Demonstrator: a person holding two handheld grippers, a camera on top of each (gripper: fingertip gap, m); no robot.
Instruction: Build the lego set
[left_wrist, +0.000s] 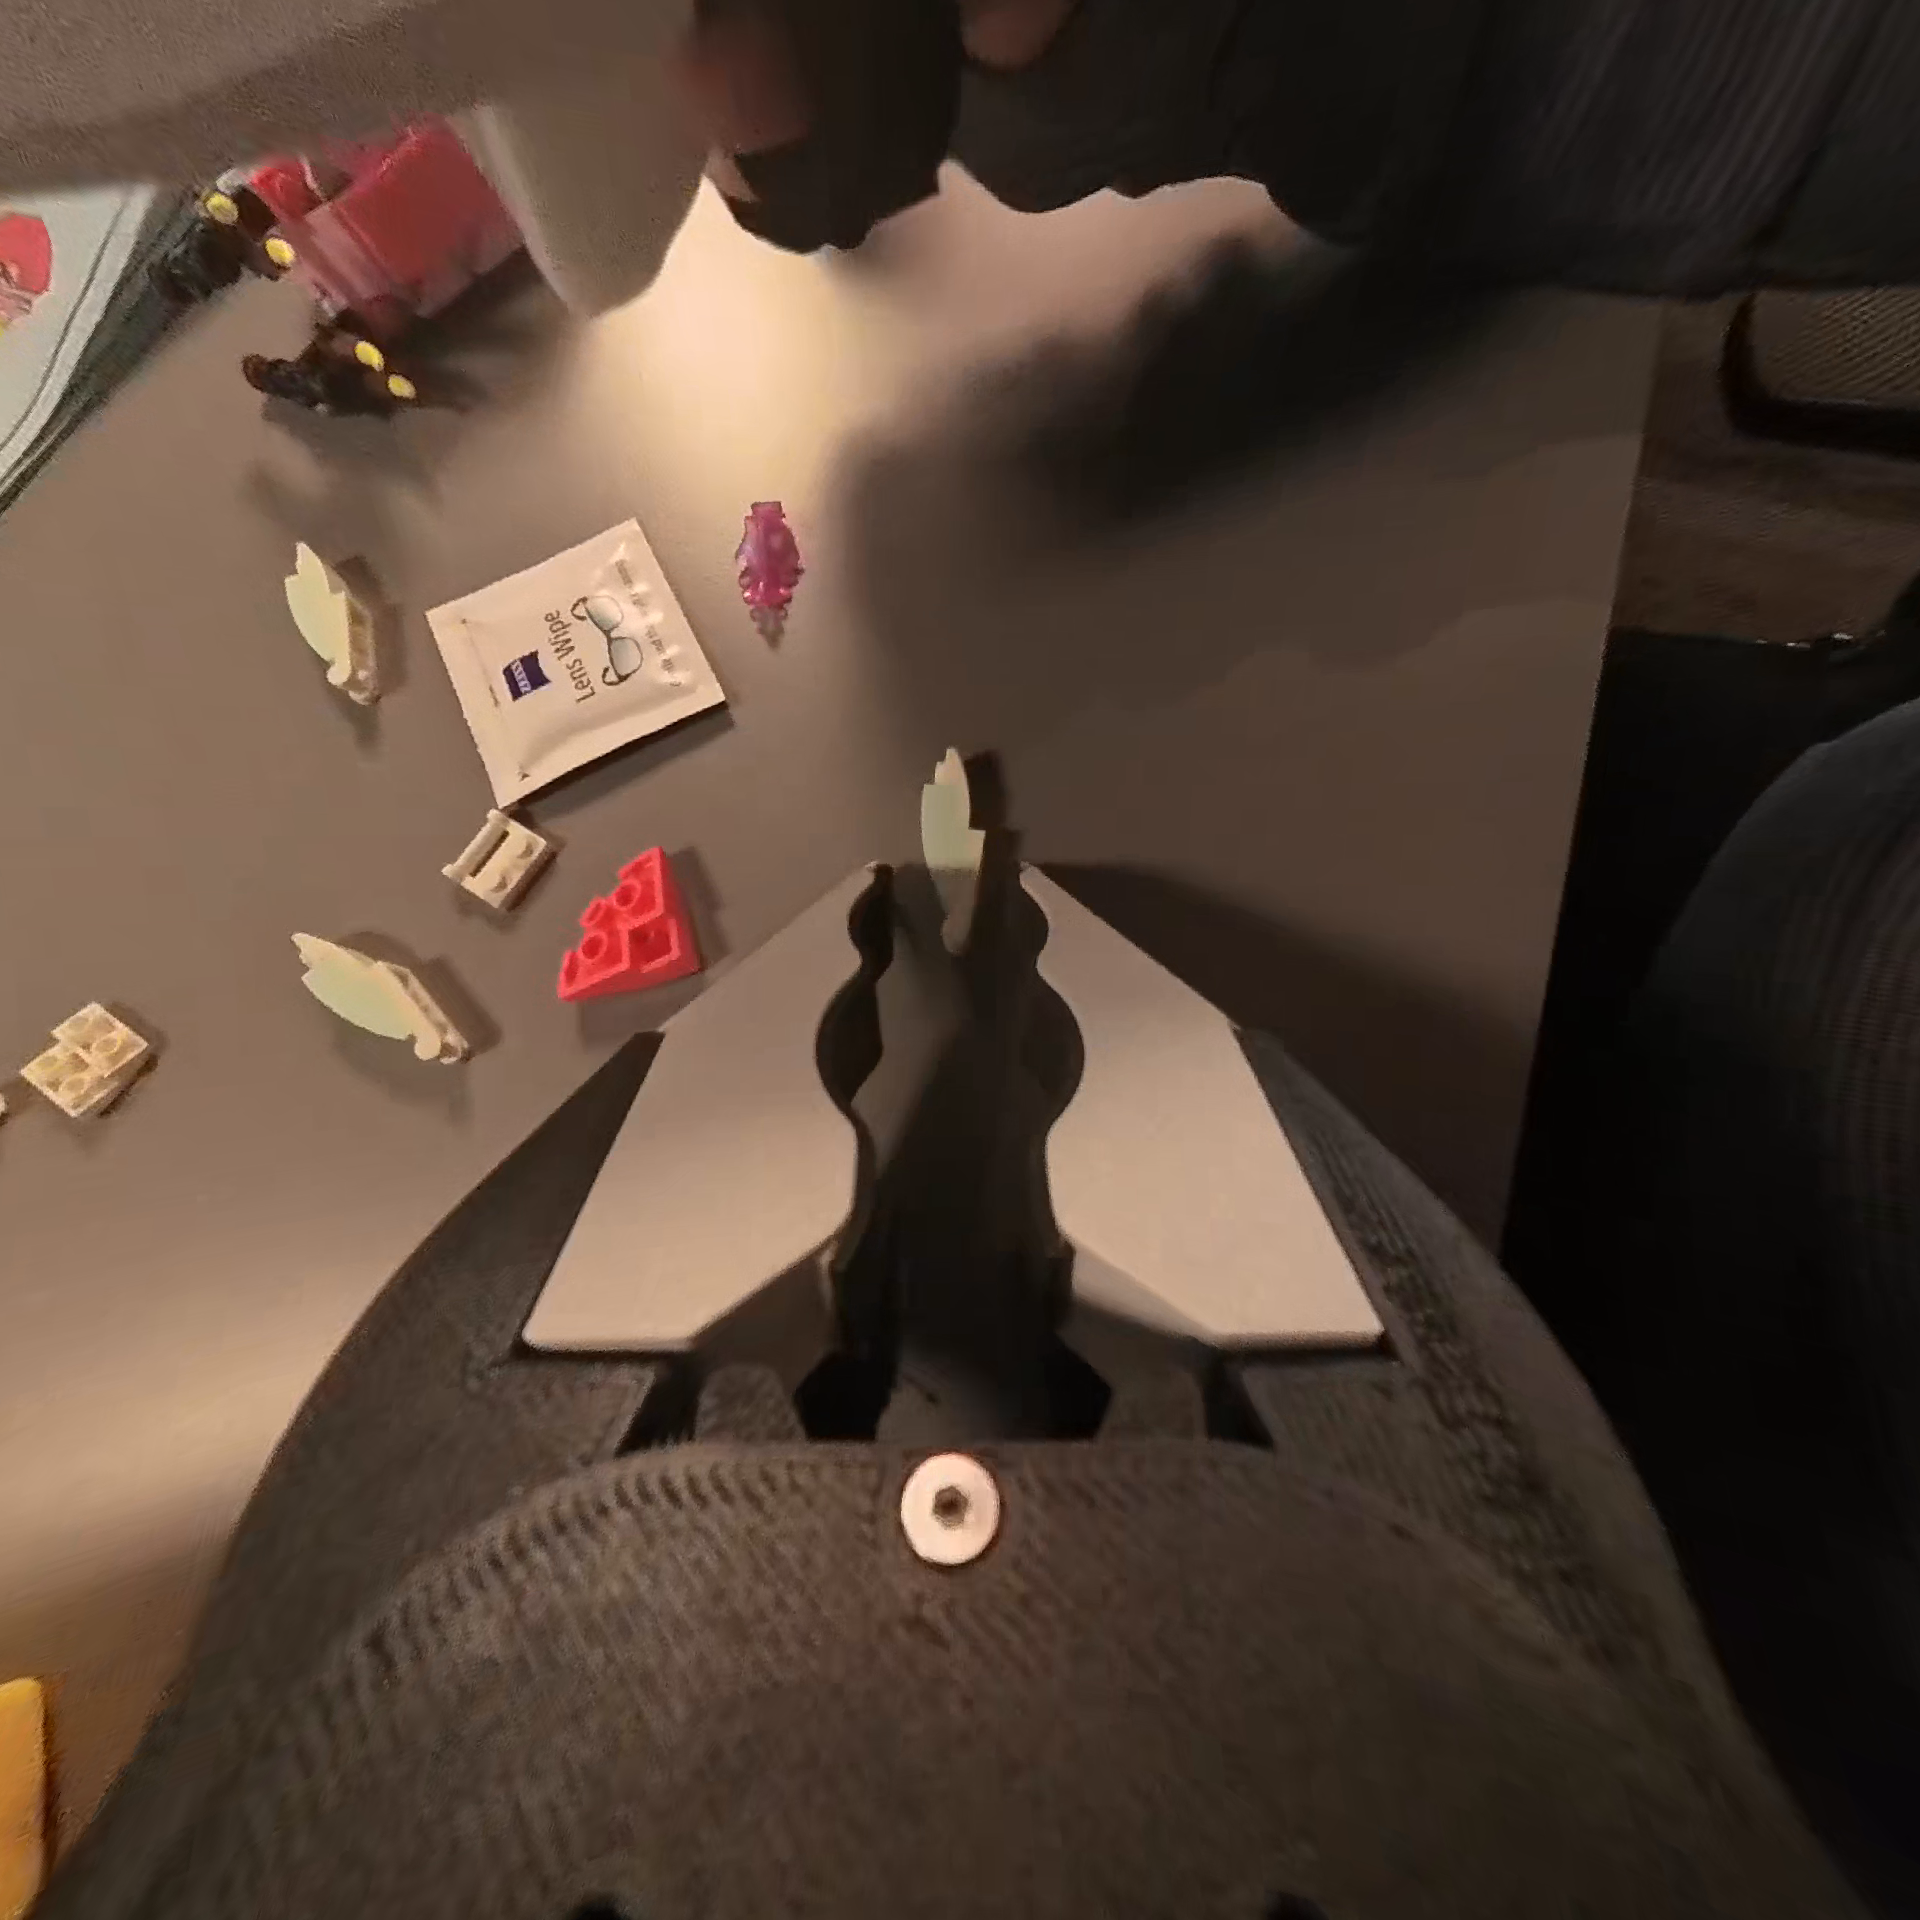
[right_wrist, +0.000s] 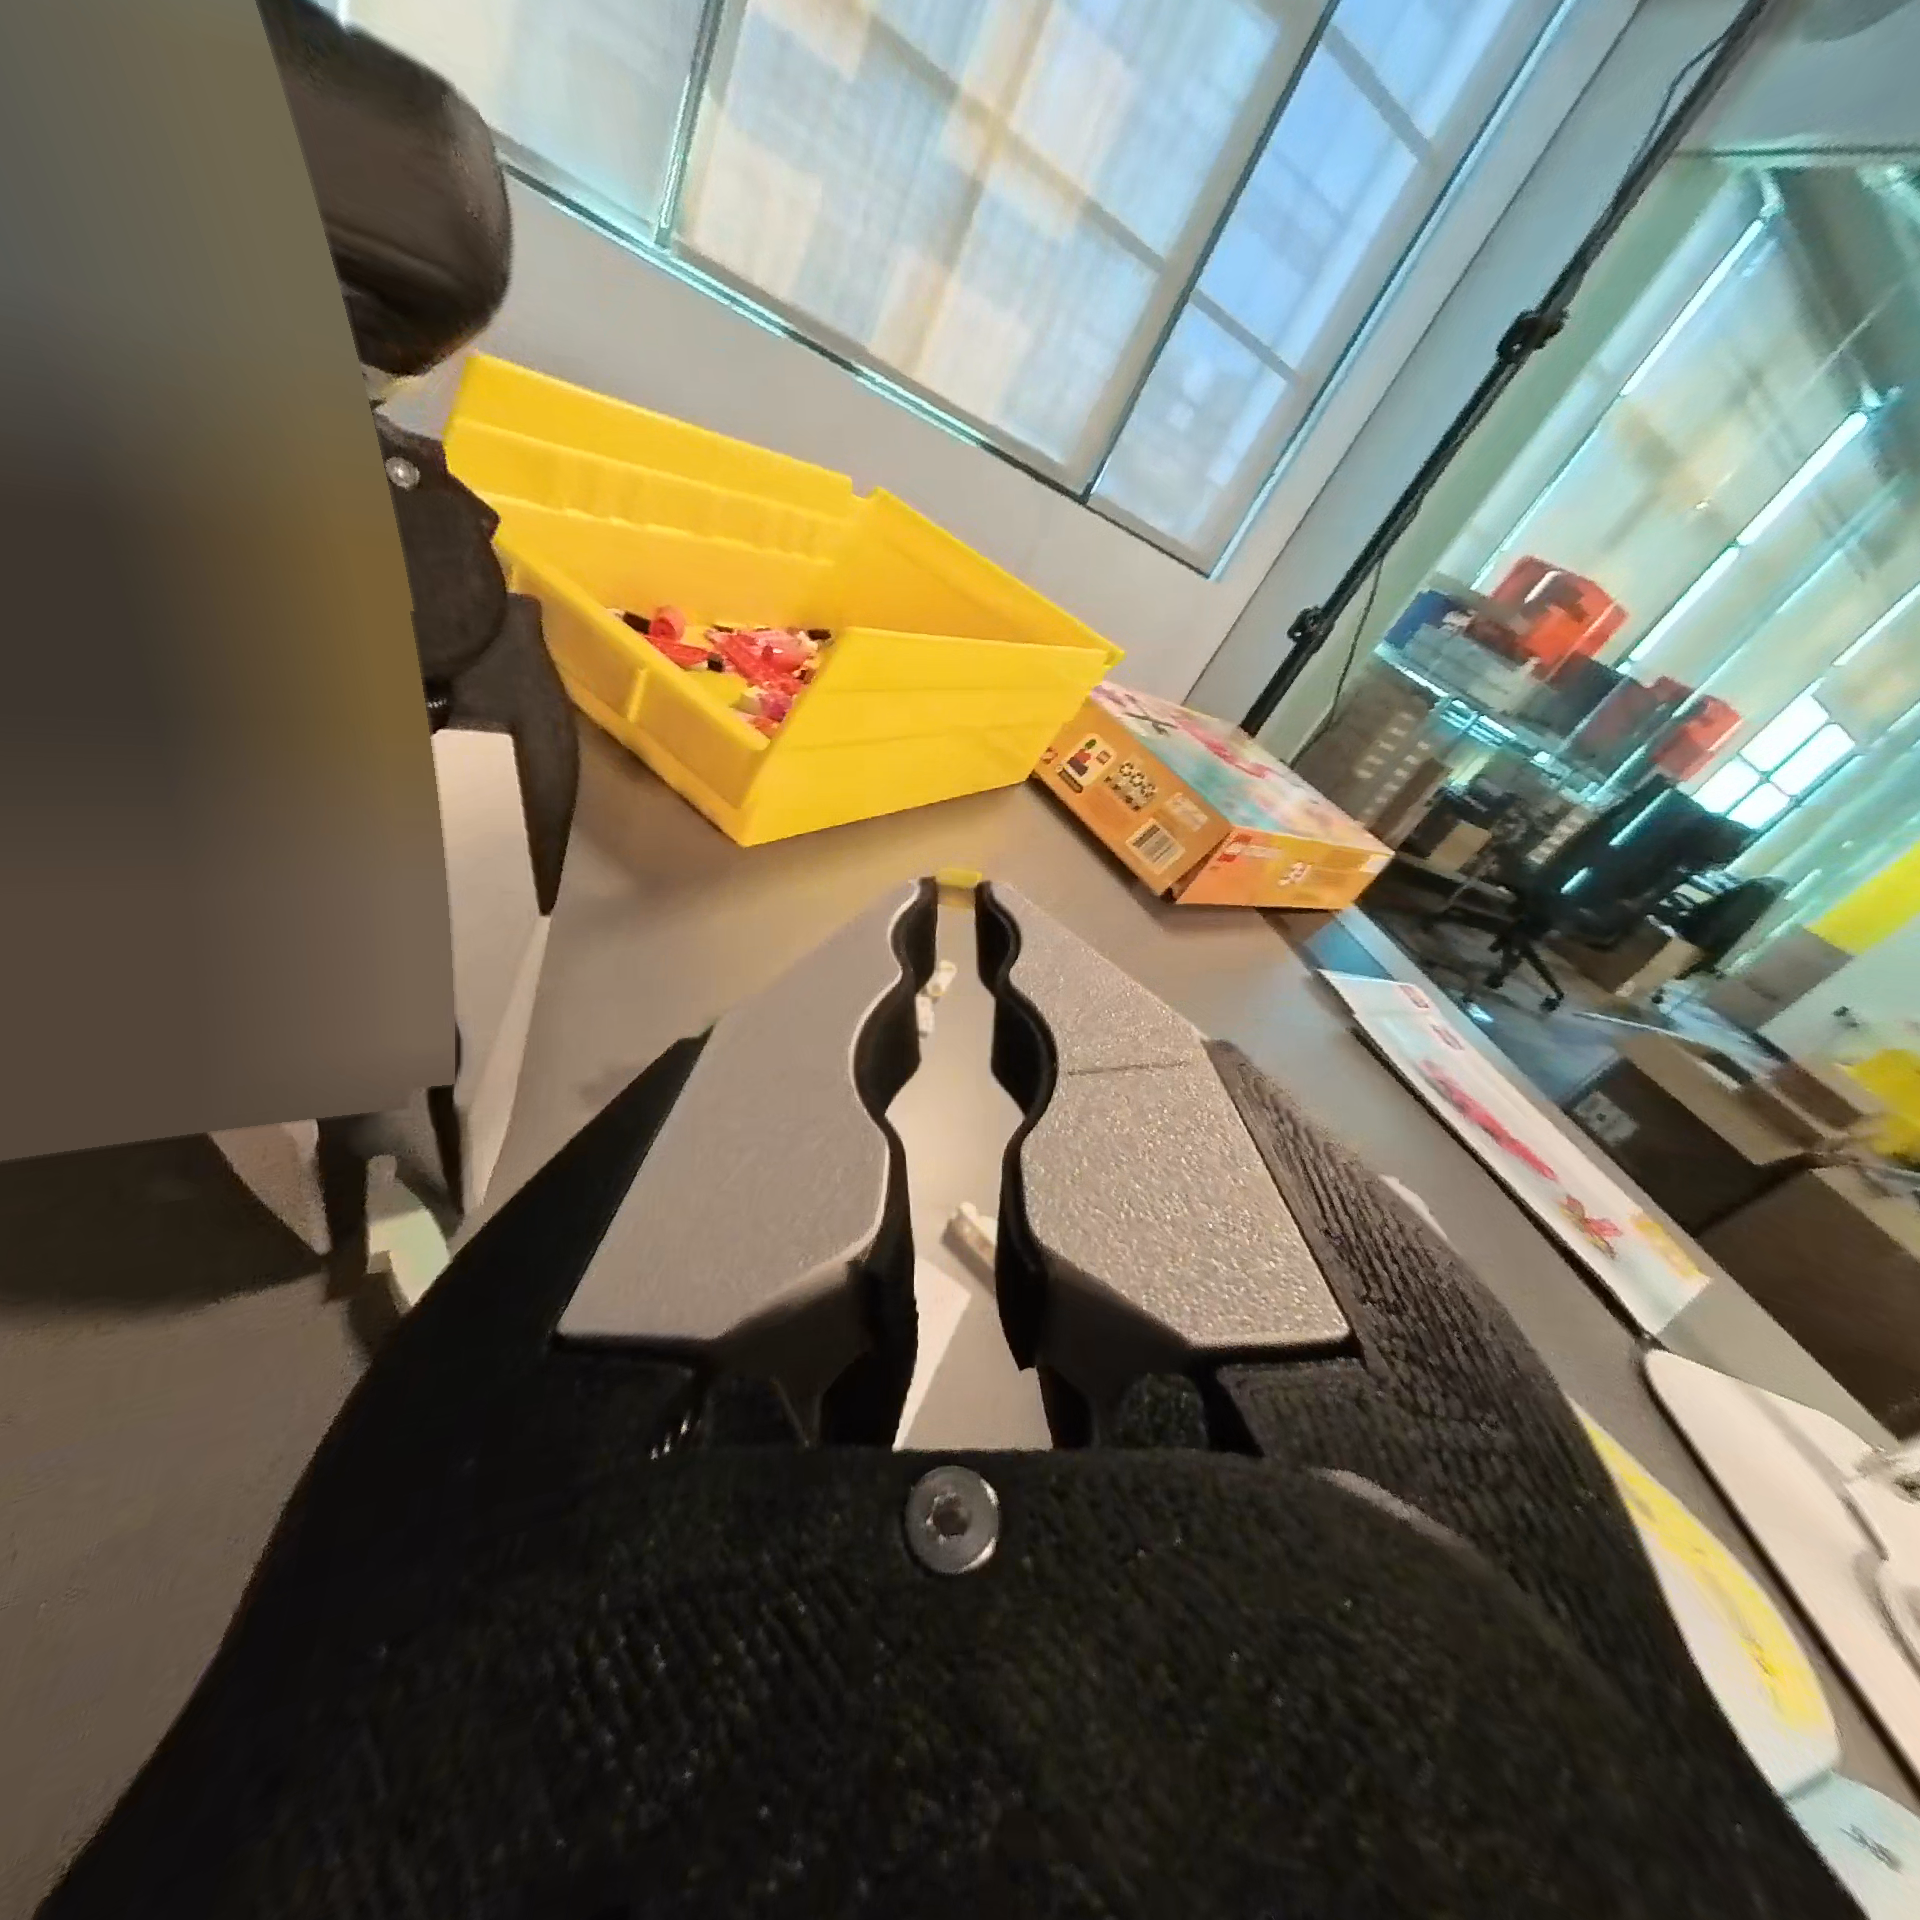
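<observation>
In the left wrist view, my left gripper (left_wrist: 943, 875) hangs over the grey table (left_wrist: 1247, 727). A pale green leaf-shaped piece (left_wrist: 948, 821) stands between its fingertips. The piece lies against the right finger, and a strip of table shows between it and the left finger (left_wrist: 871, 914), so the pads do not clamp it. In the right wrist view, my right gripper (right_wrist: 956, 891) is raised above the table, nearly closed, and pinches a small yellow piece (right_wrist: 958, 881) at its very tips. The left gripper's dark body (right_wrist: 520, 707) shows at the left of that view.
On the table lie a white sachet (left_wrist: 577, 655), a red corner brick (left_wrist: 634, 930), two more leaf pieces (left_wrist: 327, 613) (left_wrist: 374, 992), a cream hinge piece (left_wrist: 499, 857), a magenta piece (left_wrist: 771, 556) and brown pieces (left_wrist: 332, 369). A yellow bin (right_wrist: 914, 717), a box (right_wrist: 1205, 810) and a booklet (right_wrist: 1507, 1143) lie farther off. Left tips to right tips: about 12 cm.
</observation>
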